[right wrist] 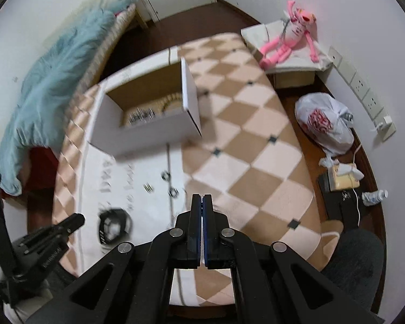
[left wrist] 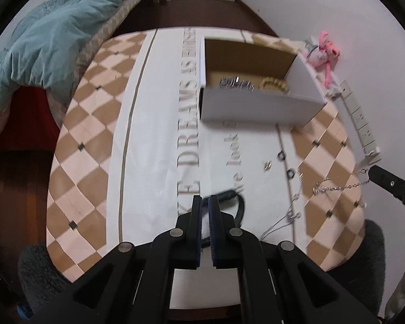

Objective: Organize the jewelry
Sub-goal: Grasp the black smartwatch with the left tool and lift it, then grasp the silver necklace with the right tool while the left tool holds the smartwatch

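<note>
An open white cardboard box (left wrist: 259, 105) stands on the cloth-covered table (left wrist: 159, 124), with a silver bracelet (left wrist: 236, 83) and a gold beaded bracelet (left wrist: 274, 84) inside. My left gripper (left wrist: 205, 202) is shut on a black bangle (left wrist: 239, 205), which shows in the right wrist view (right wrist: 114, 225). My right gripper (right wrist: 202, 199) is shut on a thin silver chain necklace (left wrist: 334, 185), which hangs from its tip (left wrist: 375, 174) to the cloth. Two small black rings (left wrist: 281, 156) and a small earring (left wrist: 267, 166) lie on the cloth.
A bed with a teal duvet (left wrist: 46, 35) is on the left. A pink plush toy (right wrist: 291, 37) sits on a low stand by the wall. A white plastic bag (right wrist: 324, 124), a tissue box and a bottle lie on the floor at the right.
</note>
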The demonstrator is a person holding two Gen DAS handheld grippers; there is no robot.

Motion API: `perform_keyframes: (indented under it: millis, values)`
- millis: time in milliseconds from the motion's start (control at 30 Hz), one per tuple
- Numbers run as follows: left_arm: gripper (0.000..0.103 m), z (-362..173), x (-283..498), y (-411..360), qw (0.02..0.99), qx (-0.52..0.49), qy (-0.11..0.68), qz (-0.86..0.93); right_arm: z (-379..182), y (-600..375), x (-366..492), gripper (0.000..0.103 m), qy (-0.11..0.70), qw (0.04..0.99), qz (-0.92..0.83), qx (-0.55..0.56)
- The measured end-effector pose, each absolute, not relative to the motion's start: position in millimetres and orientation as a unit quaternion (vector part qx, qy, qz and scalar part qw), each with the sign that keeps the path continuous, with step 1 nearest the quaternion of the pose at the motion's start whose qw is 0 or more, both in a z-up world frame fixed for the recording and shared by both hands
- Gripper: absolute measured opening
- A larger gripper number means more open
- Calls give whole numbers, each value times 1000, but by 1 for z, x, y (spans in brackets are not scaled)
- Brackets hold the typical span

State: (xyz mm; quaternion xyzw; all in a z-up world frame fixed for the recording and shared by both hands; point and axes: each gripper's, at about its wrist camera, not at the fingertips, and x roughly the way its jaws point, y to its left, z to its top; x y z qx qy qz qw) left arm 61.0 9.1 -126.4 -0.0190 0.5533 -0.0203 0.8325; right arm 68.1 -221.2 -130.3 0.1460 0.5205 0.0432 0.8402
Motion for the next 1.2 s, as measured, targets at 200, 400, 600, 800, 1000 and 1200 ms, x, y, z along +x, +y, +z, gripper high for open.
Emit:
perform_keyframes:
  millis: [200,400,600,800,1000,1200]
  values:
    - [6,-124,77,22,824,-69,560,-44,-114,-222,80,1,512,845,54,146]
    - [50,-171,84,24,795,-42,605,-27,-133,-223,76,1,528,834,51,154]
    - [77,-197,88,15,780,-37,623,-40,-153,-225,70,1,544,822,43,162]
    - [27,-200,91,-1,798,14,602,-33,-163,-225,67,0,552,818,36,155]
    - [3,-197,88,-2,802,9,596,-40,-159,-228,67,0,547,821,38,159]
    - [3,-166,72,6,813,-23,580,-47,-124,-230,72,0,521,835,61,170]
